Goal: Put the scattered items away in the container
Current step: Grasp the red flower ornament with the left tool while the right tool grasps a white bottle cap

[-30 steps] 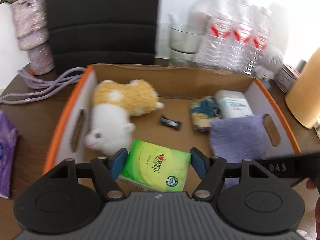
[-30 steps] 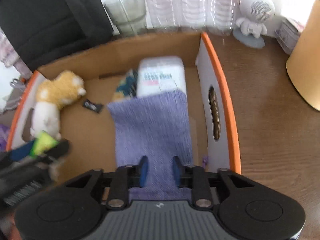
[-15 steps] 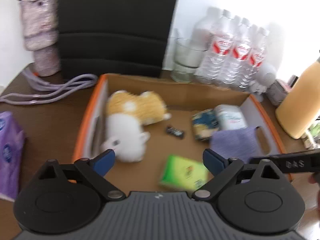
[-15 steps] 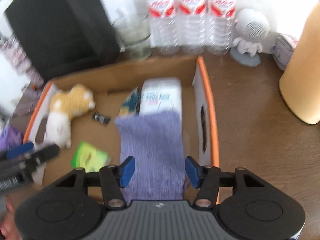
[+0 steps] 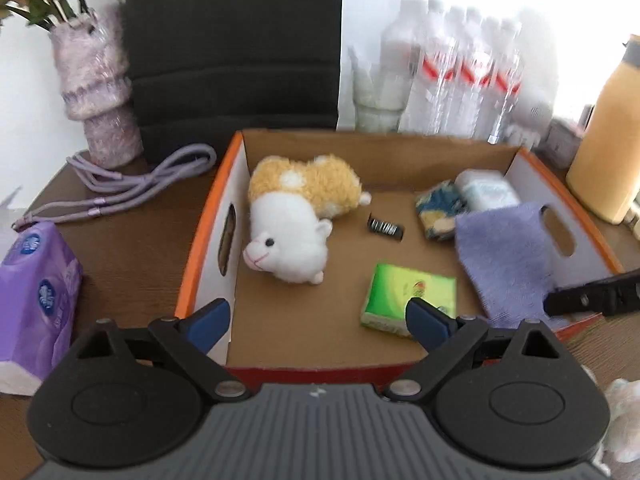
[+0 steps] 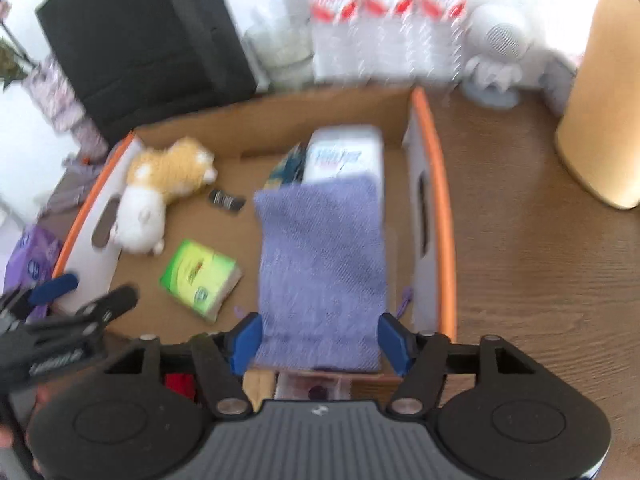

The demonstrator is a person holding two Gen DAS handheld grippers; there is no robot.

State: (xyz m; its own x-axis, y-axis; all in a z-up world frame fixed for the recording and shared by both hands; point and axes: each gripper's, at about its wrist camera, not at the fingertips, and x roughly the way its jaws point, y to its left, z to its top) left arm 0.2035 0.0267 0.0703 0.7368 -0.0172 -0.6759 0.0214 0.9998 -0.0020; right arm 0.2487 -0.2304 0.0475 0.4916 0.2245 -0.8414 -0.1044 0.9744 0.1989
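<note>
While both of your grippers tilt down over the near edge of the cardboard box, neither one has anything in its grasp. Your left gripper stands spread wide, its blue pads apart over the box's near left corner, with only bare cardboard floor between them. Your right gripper is opening; the purple cloth lies between its pads, but the pads stand clear of the cloth's edges.

Inside the box, the green tissue pack lies flat near the front, right of the plush toy, which lies on its side against the left wall. A small black item sits mid-floor. The purple cloth runs along the right wall, its far end draped over a white packet, with a blue and yellow item just beside that.

The box rests on a dark wooden table. To its left lie a purple tissue pack and a lilac cord; behind it stand a black chair back, water bottles and a vase. A yellow bottle stands at the right.
</note>
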